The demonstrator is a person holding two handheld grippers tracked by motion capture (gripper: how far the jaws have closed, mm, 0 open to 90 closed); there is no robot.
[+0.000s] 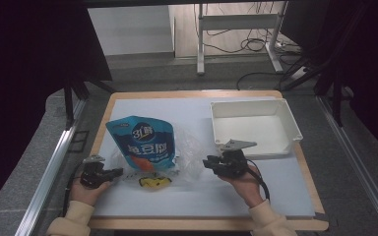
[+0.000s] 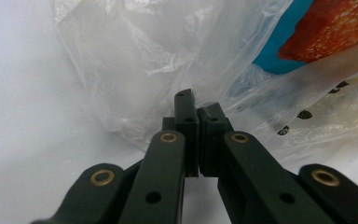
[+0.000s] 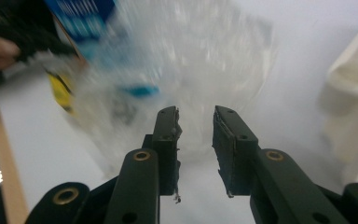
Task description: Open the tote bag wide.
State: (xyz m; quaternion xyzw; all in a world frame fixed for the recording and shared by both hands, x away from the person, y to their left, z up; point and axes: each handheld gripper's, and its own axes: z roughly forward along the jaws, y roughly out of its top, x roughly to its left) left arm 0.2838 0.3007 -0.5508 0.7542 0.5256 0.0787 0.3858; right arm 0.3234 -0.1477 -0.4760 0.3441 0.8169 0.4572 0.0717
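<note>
A clear plastic bag [image 1: 189,152] lies on the white mat with a blue printed pouch [image 1: 142,140] standing in it and a yellow packet [image 1: 152,183] at its near edge. At the bag's left corner my left gripper [image 1: 119,171] is shut on the film; up close, the crinkled bag [image 2: 135,60] meets the closed tips of the left gripper [image 2: 196,105]. Just right of the bag, my right gripper [image 1: 207,162] points at it. Its jaws stand apart, with the right gripper [image 3: 196,112] holding nothing and the blurred bag [image 3: 200,56] beyond it.
A white rectangular tray [image 1: 290,120] sits at the back right of the mat, just behind my right hand; its pale wall [image 3: 354,79] lies at the right of the right gripper view. The wooden table edge [image 1: 202,223] runs along the front. Dark frames flank both sides.
</note>
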